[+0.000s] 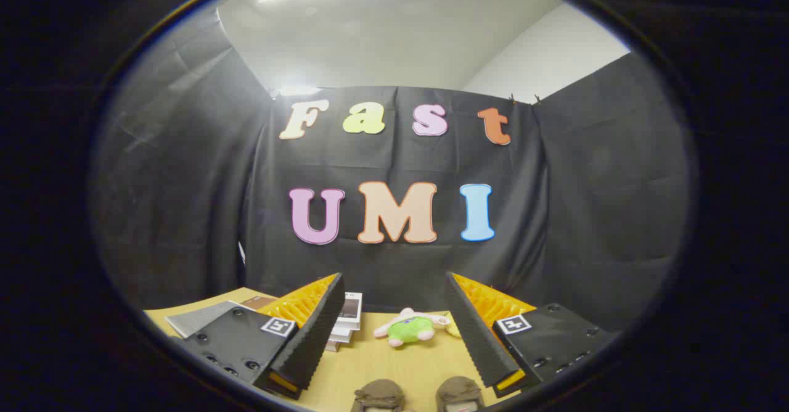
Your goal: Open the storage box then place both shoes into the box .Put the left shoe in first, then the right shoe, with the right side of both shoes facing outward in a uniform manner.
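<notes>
Gripper view: gripper (394, 338) wide apart, empty, above shoes (419, 395).

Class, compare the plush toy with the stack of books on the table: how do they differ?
The plush toy is green and cream, soft and rounded; the books are flat, boxy, mostly white and stacked. The toy lies ahead between the open claw's fingers; the books sit partly behind one finger. Both rest on the wooden table.

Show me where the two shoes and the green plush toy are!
Left-hand shoe (378, 395): gripper view, its rounded top, between the open claw's fingers.
Right-hand shoe (458, 392): gripper view, its top.
Green plush toy (409, 329): gripper view, its green belly.
</notes>
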A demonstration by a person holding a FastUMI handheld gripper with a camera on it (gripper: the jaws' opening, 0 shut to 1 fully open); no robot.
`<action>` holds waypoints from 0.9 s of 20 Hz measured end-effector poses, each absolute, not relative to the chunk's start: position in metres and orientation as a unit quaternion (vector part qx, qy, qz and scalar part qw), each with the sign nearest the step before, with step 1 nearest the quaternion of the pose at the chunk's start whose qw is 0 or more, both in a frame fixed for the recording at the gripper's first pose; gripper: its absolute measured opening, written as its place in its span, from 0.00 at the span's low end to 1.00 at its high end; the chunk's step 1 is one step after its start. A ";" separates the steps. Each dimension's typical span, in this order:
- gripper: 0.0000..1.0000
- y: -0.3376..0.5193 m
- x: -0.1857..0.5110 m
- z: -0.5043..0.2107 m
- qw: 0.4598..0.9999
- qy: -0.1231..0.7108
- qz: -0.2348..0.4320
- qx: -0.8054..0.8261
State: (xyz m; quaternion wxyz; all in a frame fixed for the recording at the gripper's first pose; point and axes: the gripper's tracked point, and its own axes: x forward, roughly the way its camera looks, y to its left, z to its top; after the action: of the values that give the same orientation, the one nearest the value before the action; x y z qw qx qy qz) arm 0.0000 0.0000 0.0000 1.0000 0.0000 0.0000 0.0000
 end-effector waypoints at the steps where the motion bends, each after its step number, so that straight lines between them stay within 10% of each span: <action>1: 1.00 0.001 -0.001 -0.002 1.000 0.002 0.003 -0.001; 18: 1.00 0.026 0.007 -0.011 0.999 0.019 0.026 0.026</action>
State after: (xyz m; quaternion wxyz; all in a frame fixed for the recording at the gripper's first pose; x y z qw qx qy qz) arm 0.0072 0.0255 -0.0112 0.9991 0.0260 0.0195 0.0264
